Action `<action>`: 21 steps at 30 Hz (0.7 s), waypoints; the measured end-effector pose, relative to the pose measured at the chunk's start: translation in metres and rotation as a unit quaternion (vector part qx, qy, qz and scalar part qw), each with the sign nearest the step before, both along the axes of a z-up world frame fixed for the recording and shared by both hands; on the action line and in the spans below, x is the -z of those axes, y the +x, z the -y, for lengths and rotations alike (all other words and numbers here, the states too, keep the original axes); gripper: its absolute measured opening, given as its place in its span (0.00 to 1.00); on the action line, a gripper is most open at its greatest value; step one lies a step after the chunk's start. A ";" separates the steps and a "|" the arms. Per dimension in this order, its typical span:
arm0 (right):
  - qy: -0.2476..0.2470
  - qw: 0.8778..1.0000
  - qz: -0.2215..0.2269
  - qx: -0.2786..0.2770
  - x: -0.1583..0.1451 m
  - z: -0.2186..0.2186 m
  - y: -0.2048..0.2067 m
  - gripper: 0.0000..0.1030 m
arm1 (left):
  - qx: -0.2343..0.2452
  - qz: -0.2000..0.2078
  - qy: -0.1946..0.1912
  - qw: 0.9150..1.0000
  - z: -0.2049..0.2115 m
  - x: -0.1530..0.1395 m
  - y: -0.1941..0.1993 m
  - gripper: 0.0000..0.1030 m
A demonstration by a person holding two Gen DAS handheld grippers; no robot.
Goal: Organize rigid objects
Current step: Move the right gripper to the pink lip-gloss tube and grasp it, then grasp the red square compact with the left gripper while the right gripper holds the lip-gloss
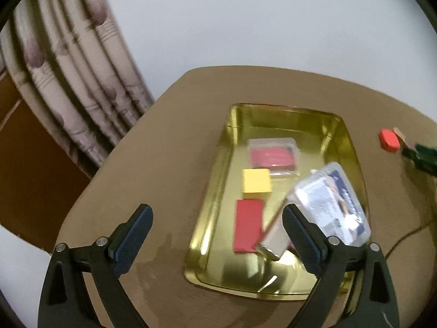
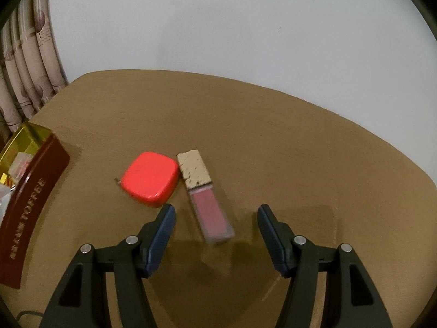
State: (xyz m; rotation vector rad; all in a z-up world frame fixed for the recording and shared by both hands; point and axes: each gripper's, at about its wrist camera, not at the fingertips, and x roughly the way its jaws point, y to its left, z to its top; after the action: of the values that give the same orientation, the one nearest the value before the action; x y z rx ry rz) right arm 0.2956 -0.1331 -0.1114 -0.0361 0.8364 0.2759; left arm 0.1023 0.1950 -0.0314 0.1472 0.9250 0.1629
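A gold tin box [image 1: 352, 147] sits on the brown table. It holds a yellow cube [image 1: 256, 180], a red flat block [image 1: 248, 226], a clear case with red contents [image 1: 273, 156] and a clear packet [image 1: 331, 205]. My left gripper [image 1: 217, 225] is open and empty above the tin's near left side. In the right wrist view a red rounded compact [image 2: 150, 178] and a pink lip gloss tube with a beige cap [image 2: 205, 196] lie side by side. My right gripper [image 2: 215, 220] is open, just before the tube's near end. The tin's maroon side [image 2: 30, 202] shows at the left.
A curtain [image 1: 73, 82] hangs at the back left past the table edge. A white wall stands behind the table. The compact [image 1: 389, 140] and the other gripper's dark tip [image 1: 423, 157] show at the right in the left wrist view. A thin cable [image 1: 404, 240] lies on the table at the right.
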 end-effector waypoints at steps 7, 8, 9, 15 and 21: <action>-0.001 1.000 0.014 -0.022 0.004 -0.002 0.004 0.34 | 0.057 -0.015 0.004 0.998 0.056 -0.002 0.013 0.92; -0.007 1.000 0.017 -0.025 0.004 -0.004 0.003 0.33 | 0.064 -0.017 0.005 0.998 0.066 -0.001 0.015 0.92; -0.009 0.999 0.019 -0.030 0.004 -0.005 0.001 0.26 | 0.071 -0.017 0.006 0.997 0.076 -0.002 0.017 0.92; -0.022 0.999 0.022 -0.011 0.006 0.014 -0.021 0.20 | 0.125 -0.022 0.002 0.992 0.137 -0.004 0.036 0.92; -0.027 0.998 0.009 0.058 0.017 0.078 -0.063 0.20 | 0.142 -0.033 -0.031 0.989 0.182 0.000 0.059 0.92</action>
State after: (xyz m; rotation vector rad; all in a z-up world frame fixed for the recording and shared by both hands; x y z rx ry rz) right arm 0.2325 -0.2115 -0.1289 -0.0397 0.8239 0.1435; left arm 0.1611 0.0133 -0.0319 0.2252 0.9646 -0.1354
